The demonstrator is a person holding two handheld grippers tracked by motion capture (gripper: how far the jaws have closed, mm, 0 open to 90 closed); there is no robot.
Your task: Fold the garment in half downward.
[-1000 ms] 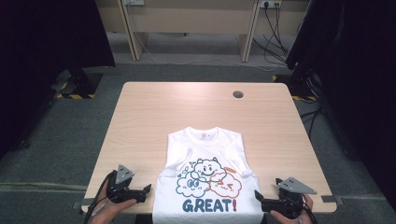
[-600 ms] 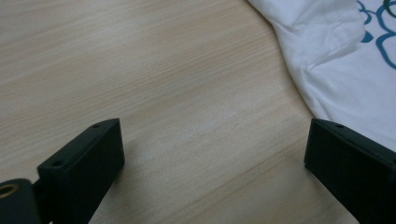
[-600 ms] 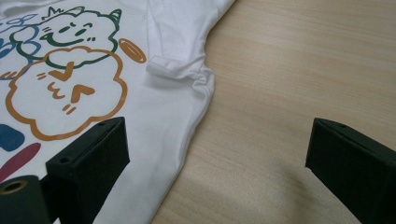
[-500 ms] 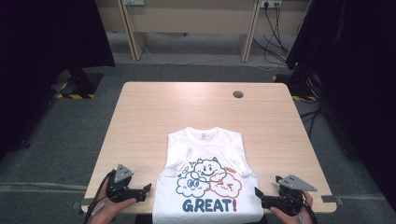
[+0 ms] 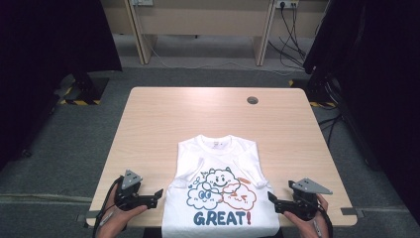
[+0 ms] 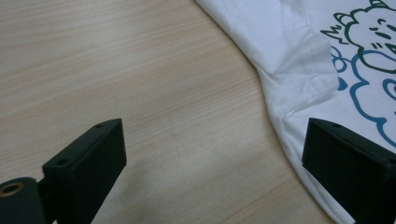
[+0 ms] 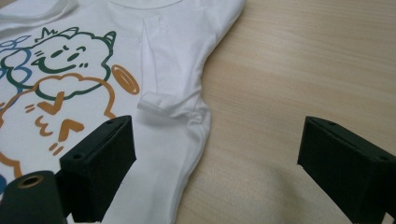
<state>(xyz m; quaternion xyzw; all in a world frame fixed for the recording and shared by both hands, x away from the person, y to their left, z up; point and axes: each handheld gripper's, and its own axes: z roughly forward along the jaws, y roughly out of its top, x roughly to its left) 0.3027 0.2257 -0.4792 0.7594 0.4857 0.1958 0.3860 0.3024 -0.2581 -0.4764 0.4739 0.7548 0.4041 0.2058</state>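
A white T-shirt [image 5: 218, 193] with cartoon clouds and the word GREAT! lies flat on the wooden table [image 5: 213, 116], sleeves folded in over the front and hem at the near edge. My left gripper [image 5: 157, 194] rests open on the table just left of the shirt. In the left gripper view the shirt's side edge [image 6: 299, 93] runs past the right jaw. My right gripper [image 5: 272, 199] is open just right of the shirt. In the right gripper view the folded sleeve cuff [image 7: 161, 103] lies ahead of the left jaw, with bare wood between the jaws.
A round cable grommet [image 5: 252, 100] sits near the table's far right. Bare tabletop stretches beyond the shirt's collar. Desks and cables [image 5: 292, 29] stand behind the table. Dark curtains flank both sides.
Both grippers stay open beside the shirt; the right one has shifted slightly. The shirt has not moved.
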